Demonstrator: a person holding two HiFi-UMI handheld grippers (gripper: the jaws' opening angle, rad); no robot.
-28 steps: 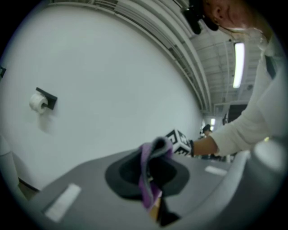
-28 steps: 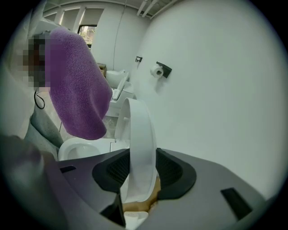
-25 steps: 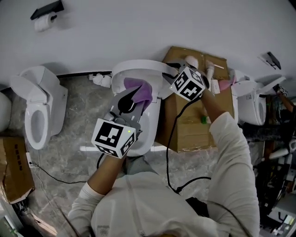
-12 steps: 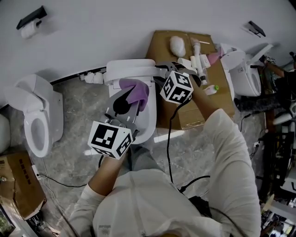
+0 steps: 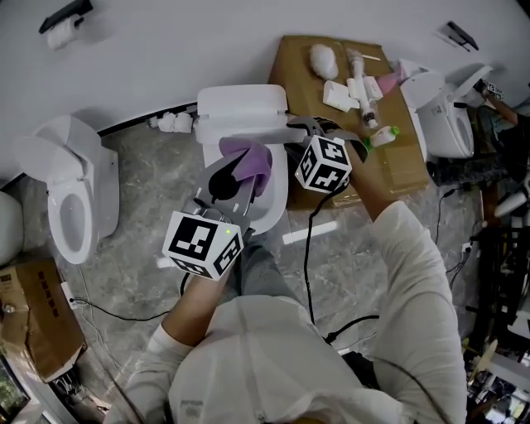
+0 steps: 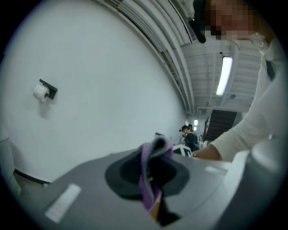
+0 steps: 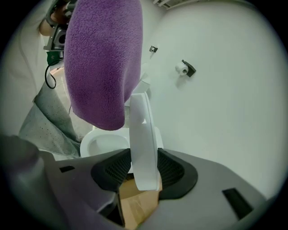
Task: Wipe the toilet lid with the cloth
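A white toilet (image 5: 240,103) stands against the wall in the middle of the head view. My left gripper (image 5: 234,170) hovers over its bowl, shut on a purple cloth (image 5: 251,159); the cloth (image 6: 150,179) bunches between the pads in the left gripper view. My right gripper (image 5: 291,137) is at the toilet's right side. The thin white toilet lid (image 7: 143,134) stands edge-on between its two pads, touching both, while the jaws are opening. In the right gripper view the cloth (image 7: 101,63) hangs large above the lid.
Another toilet (image 5: 70,199) stands at the left and a third (image 5: 439,116) at the right. A cardboard box (image 5: 310,83) with bottles and cloths lies right of the toilet. A cable (image 5: 306,265) runs across the marble floor. A toilet roll holder (image 5: 62,25) is on the wall.
Both grippers have shifted across the toilet. The right gripper has come down and toward me along the toilet's right side. The cloth stays in the left gripper.
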